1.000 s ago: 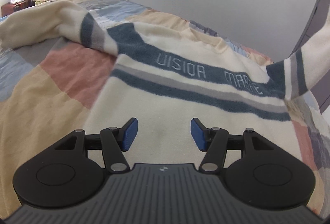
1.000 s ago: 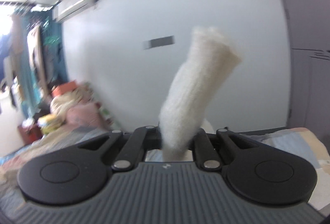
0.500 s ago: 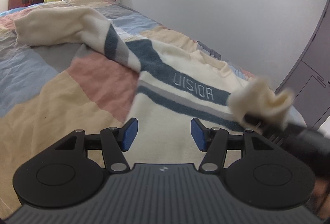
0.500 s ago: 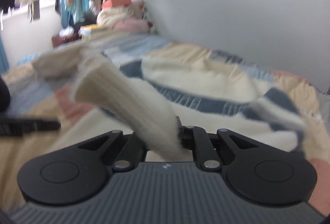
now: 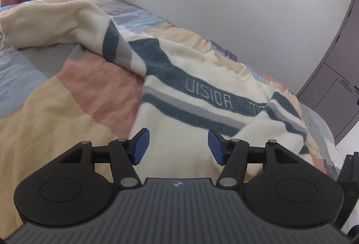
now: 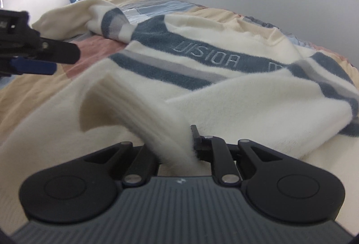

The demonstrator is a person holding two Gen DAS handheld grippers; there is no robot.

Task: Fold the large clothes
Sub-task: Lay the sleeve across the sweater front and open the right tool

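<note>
One cream fleece sweater (image 5: 202,95) lies spread face up on the bed (image 5: 74,113), whose cover is a patchwork of yellow, pink, blue and grey blocks. Across the sweater's chest run two dark teal bands with a grey stripe between them, and pale letters stand on the upper band. It has two sleeves, each ringed with the same teal and grey. One sleeve (image 5: 67,19) trails away from the sweater's body toward the pile of bedding at the head of the bed. The other sleeve (image 6: 258,104) is folded in over the sweater's chest, and its cuff (image 6: 134,113) stands up from the fabric.

The right gripper (image 6: 177,149) has that cuff between its jaws, which have just been easing apart, the fleece still pinched between them. The left gripper (image 5: 178,145) hovers above the sweater's lower front, its blue-padded jaws spread and empty.
</note>
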